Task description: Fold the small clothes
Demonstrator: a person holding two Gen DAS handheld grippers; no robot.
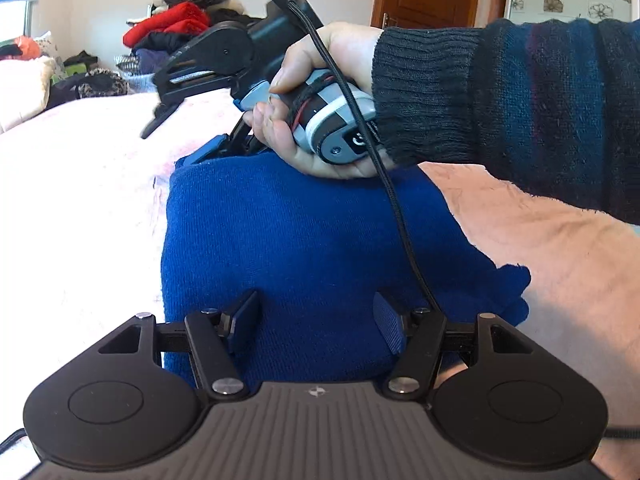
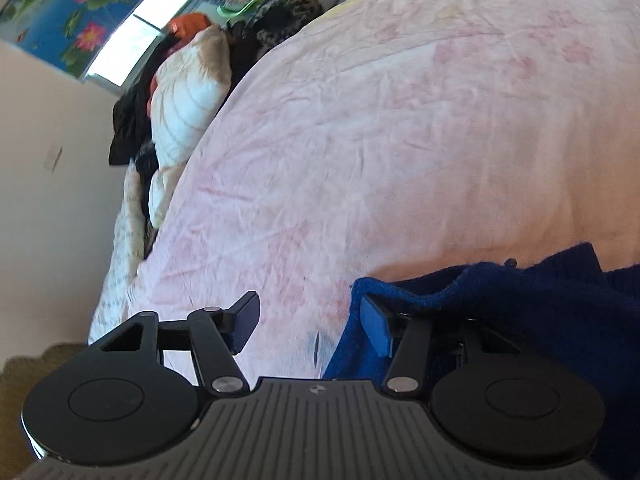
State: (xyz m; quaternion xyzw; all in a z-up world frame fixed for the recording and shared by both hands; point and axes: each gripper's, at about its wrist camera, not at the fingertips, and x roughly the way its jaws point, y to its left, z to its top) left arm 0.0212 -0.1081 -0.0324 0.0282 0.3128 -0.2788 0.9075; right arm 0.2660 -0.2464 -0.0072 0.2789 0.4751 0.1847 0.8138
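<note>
Left wrist view: showed blue garment [image 1: 304, 240] lying folded on pink bedspread [image 1: 80, 200], left gripper [image 1: 316, 320] parted just above its near edge, gripping nothing. Right gripper [image 2: 310, 320] likewise gaped empty at far edge, probably poised to catch it for another fold.

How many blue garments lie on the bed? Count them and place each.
1: the blue knit garment lies folded on the pink bedspread, directly ahead. Others may hide in the far clothes pile.
</note>
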